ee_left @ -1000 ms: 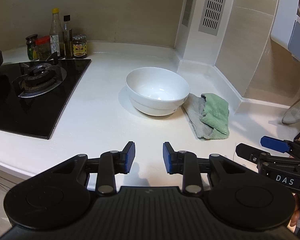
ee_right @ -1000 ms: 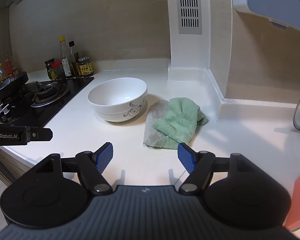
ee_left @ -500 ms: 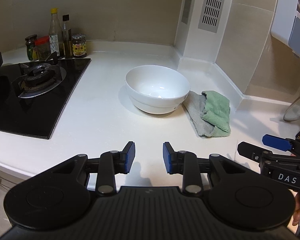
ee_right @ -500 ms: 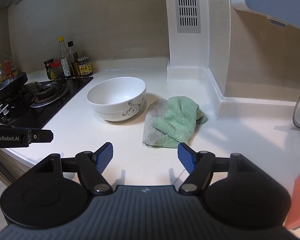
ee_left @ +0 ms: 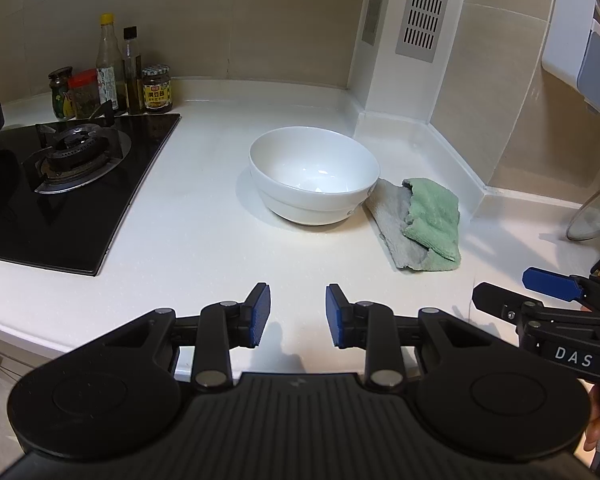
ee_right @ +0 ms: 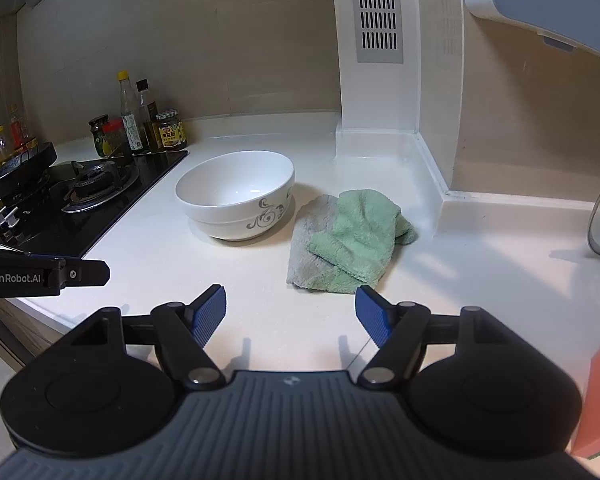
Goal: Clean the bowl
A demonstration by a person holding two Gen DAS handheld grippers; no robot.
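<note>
While both grippers hang short of the worktop's near edge with nothing grasped, the main risks lie ahead. From left to right: the gas hob (ee_left: pixel 72 184) with its burner, the condiment bottles and jars (ee_left: pixel 112 76) behind it, the white bowl (ee_left: pixel 314 174), and the green-and-grey cloth (ee_left: pixel 424 226) touching the bowl's right side. The left gripper (ee_left: pixel 298 316) faces the bowl with jaws narrowly parted; the right gripper (ee_right: pixel 290 312) faces the cloth with jaws wide.

Risk 1: the glazed bowl is judged slippery, so a pinch on its thin rim could slide or tip it. Risk 2: the loosely folded cloth may unfold and drag against the bowl when lifted.

Contents: the bowl appears empty, showing only light reflections inside. What the jars hold cannot be told.
</note>
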